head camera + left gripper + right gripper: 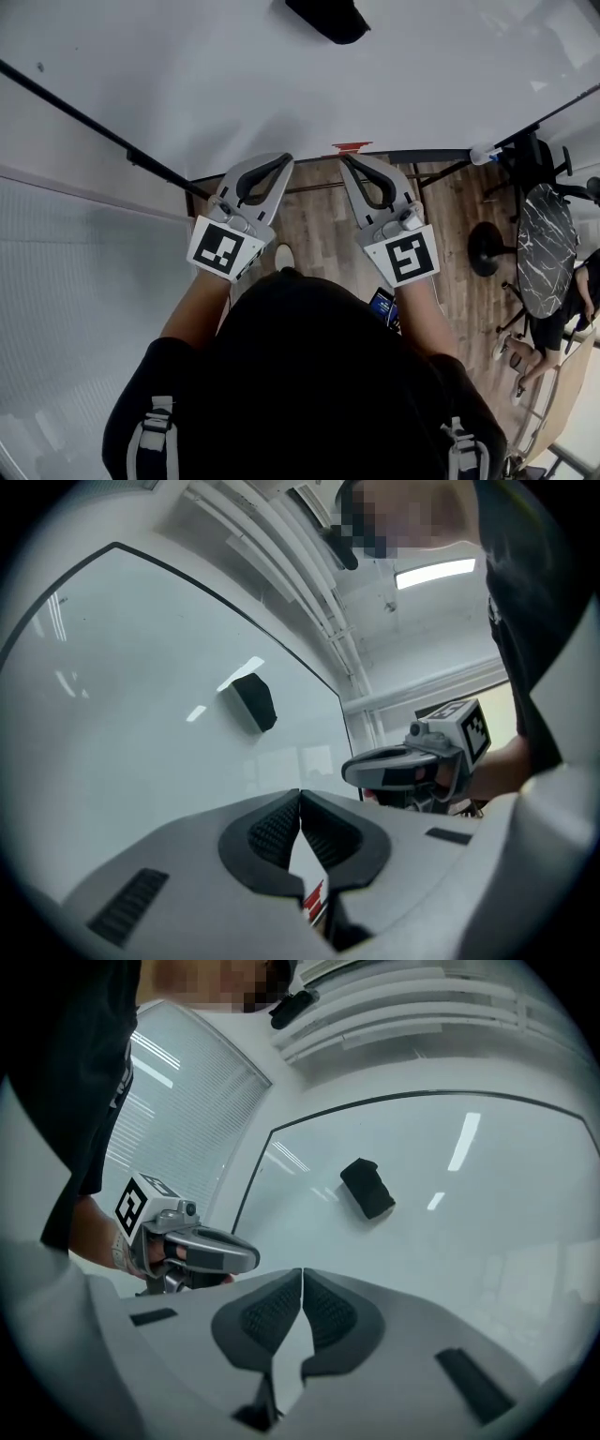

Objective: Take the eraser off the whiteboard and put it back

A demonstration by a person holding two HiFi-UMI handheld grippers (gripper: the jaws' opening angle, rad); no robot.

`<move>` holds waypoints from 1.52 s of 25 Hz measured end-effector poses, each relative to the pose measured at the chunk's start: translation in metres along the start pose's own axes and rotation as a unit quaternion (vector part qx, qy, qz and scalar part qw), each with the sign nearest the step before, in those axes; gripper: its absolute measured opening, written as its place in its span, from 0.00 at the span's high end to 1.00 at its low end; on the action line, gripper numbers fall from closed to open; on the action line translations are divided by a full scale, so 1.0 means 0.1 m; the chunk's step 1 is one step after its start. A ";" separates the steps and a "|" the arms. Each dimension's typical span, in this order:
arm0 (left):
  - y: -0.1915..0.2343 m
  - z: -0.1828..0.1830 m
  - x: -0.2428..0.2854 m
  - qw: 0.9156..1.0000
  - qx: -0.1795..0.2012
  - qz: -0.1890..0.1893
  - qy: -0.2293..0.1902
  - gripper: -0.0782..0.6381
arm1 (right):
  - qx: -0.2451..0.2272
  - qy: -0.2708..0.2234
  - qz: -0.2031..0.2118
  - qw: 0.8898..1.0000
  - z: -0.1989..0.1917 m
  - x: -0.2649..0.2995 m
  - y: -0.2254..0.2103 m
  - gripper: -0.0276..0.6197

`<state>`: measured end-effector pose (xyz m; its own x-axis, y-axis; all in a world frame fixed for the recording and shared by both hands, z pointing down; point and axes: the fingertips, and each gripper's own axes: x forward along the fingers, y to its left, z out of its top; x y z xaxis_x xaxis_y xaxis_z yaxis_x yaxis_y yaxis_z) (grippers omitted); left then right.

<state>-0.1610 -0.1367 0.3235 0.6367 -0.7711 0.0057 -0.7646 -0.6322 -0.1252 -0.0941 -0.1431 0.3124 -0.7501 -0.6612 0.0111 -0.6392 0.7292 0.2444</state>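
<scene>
Head view first: seeing the eraser (328, 19) stuck on the whiteboard (187, 75), well ahead of the left gripper (284, 161) and right gripper (347, 161), roughly between them, maybe a hair nearer the right. Left gripper view: pinched shut on nothing, with the eraser (254, 701) up and slightly left, tilted. Right gripper view: same deal, shut and empty, with the eraser (367, 1188) up and to the right.

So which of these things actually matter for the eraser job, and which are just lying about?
Part of the job: the black eraser stuck on the whiteboard; left claw and right claw, both shut and empty.
Just lying about: the round marble table, the black chair, the small red item at the board's lower edge.
</scene>
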 end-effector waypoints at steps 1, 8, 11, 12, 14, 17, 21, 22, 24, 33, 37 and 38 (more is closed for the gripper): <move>0.07 0.03 0.04 1.000 0.002 -0.001 -0.003 0.88 | -0.011 -0.003 -0.007 1.000 0.07 0.07 -0.06 0.95; 0.42 0.19 0.26 1.000 0.011 -0.018 -0.015 0.88 | -0.098 -0.022 -0.066 0.993 0.58 0.48 -0.45 0.86; 0.52 0.23 0.32 0.999 0.012 -0.024 -0.019 0.88 | -0.137 -0.029 -0.092 0.986 0.80 0.64 -0.61 0.78; 0.55 0.24 0.34 0.999 0.014 -0.026 -0.021 0.88 | -0.147 -0.030 -0.102 0.983 0.86 0.69 -0.66 0.75; 0.59 0.26 0.37 0.999 0.018 -0.032 -0.024 0.88 | -0.162 -0.033 -0.120 0.979 0.96 0.76 -0.75 0.69; 0.66 0.29 0.40 0.999 0.020 -0.040 -0.028 0.88 | -0.181 -0.034 -0.145 0.972 1.08 0.85 -0.85 0.59; 0.74 0.30 0.42 0.998 0.019 -0.047 -0.034 0.88 | -0.206 -0.029 -0.159 0.965 1.17 0.99 -0.92 0.49; 0.75 0.30 0.42 0.998 0.019 -0.048 -0.034 0.88 | -0.209 -0.028 -0.160 0.964 1.18 1.03 -0.94 0.48; 0.78 0.29 0.41 0.998 0.019 -0.050 -0.034 0.88 | -0.214 -0.022 -0.162 0.963 1.18 1.10 -0.97 0.46; 0.86 0.27 0.34 0.998 0.015 -0.046 -0.043 0.88 | -0.239 0.000 -0.176 0.955 1.18 1.21 -1.09 0.51; 0.87 0.20 0.29 0.998 0.011 -0.043 -0.041 0.88 | -0.239 -0.004 -0.175 0.955 1.15 1.23 -1.04 0.59; 0.87 0.19 0.28 0.998 0.009 -0.043 -0.042 0.88 | -0.239 -0.001 -0.176 0.955 1.14 1.23 -1.04 0.60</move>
<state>-0.2074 -0.2118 0.2936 0.7060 -0.7051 -0.0658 -0.7059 -0.6931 -0.1463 -0.1388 -0.2803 0.1776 -0.5035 -0.8499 -0.1554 -0.7015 0.2972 0.6478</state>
